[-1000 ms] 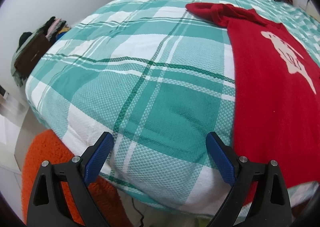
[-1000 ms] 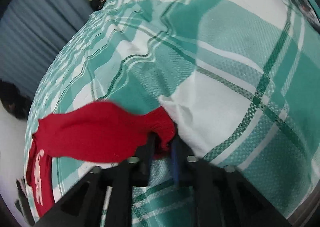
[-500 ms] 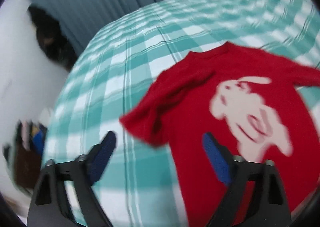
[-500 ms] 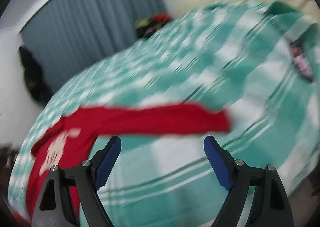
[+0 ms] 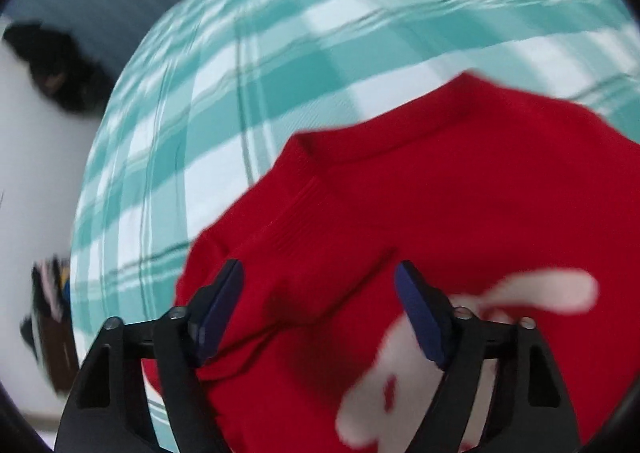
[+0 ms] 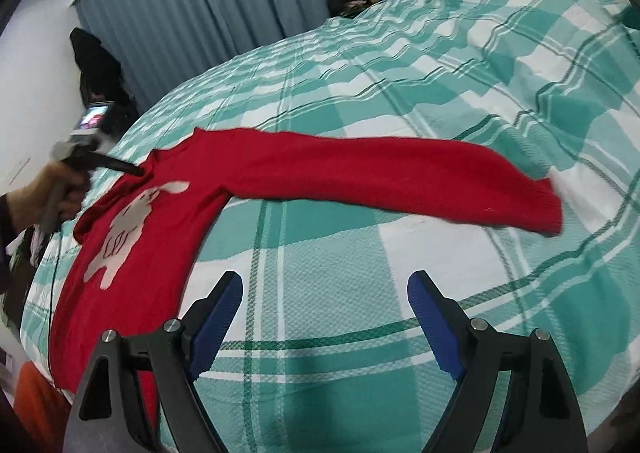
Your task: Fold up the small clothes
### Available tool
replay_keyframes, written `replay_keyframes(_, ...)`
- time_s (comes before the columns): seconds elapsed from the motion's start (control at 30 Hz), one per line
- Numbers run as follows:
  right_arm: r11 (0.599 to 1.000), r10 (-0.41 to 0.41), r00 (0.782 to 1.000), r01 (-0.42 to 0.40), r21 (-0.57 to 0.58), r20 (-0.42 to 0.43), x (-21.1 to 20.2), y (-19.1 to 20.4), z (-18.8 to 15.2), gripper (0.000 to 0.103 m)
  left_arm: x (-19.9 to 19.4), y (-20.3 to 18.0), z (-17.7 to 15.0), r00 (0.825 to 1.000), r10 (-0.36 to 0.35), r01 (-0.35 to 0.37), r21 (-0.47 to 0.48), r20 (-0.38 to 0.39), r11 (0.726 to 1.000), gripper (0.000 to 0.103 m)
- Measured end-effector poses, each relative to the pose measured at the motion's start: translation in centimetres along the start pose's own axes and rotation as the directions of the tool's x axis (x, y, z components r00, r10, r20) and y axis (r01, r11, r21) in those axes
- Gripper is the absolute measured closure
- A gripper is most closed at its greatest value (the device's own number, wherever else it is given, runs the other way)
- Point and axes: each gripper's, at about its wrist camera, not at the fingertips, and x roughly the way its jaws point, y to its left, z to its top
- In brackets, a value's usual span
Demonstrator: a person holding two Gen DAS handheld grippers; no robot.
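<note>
A red sweater [image 6: 248, 173] lies flat on the plaid bed [image 6: 440, 65], body toward the bed's left edge, 1 sleeve stretched across toward the right. The left gripper [image 5: 320, 293] hovers over its shoulder, fingers spread, gripping nothing. The right gripper [image 6: 324, 305], fingers spread and empty, hangs above bare bedspread near the front edge.

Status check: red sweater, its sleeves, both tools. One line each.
Red sweater: unfolded, flat on the plaid bedspread, print up.
Long sleeve: stretched straight out across the bed.
Other sleeve: bunched near the left tool.
Left tool: open, over that sleeve, nothing gripped.
Right tool: open, empty, above bare bedspread.
</note>
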Motion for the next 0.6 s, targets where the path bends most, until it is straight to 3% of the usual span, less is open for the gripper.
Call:
replay_keyframes(0.03,1.0,0.003,1.0,-0.003,-0.013,-0.009,0.2,0.3,-0.1,0.019,0.6,0.2,0.0,1.0,-0.004,0.004,-0.018,-0.013,1.0,0.063)
replay_keyframes(0.07,1.0,0.004,1.0,-0.004,-0.021,-0.015,0.4,0.4,-0.2,0.019,1.1,0.8,-0.1,0.999,-0.027,0.025,-0.048,-0.025,0.999,0.093)
replay_keyframes(0.13,0.999,0.009,1.0,-0.009,-0.039,-0.021,0.5,0.8,-0.2,0.019,0.1,2.9,-0.9,0.996,-0.078,0.082,-0.145,0.033,0.986,0.096)
replay_keyframes(0.23,0.999,0.012,1.0,-0.013,-0.053,-0.019,0.6,1.1,-0.2,0.019,-3.4,8.7,-3.6,0.977,-0.154,0.192,-0.298,0.147,0.935,0.096)
replay_keyframes(0.3,0.998,0.012,1.0,-0.013,-0.058,-0.017,0.6,1.3,-0.2,0.019,-6.0,15.0,-7.8,0.959,-0.181,0.261,-0.431,0.218,0.864,0.096)
replay_keyframes(0.33,0.998,0.012,1.0,-0.013,-0.058,-0.016,0.6,1.3,-0.2,0.019,-7.0,18.7,-10.6,0.953,-0.178,0.283,-0.509,0.244,0.813,0.096)
replay_keyframes(0.43,0.998,0.005,1.0,-0.005,-0.055,-0.015,0.6,1.4,-0.3,0.019,-7.9,26.7,-18.8,0.953,-0.149,0.292,-0.678,0.262,0.675,0.096)
replay_keyframes(0.5,0.998,0.001,1.0,-0.002,-0.057,-0.012,0.7,1.5,-0.3,0.019,-6.4,31.6,-25.2,0.974,-0.109,0.225,-0.773,0.2,0.593,0.094)
replay_keyframes(0.6,0.997,-0.006,1.0,0.004,-0.076,-0.03,1.3,2.1,-0.6,0.019,-2.5,34.9,-32.8,0.992,-0.106,0.112,-0.859,0.068,0.5,0.082)
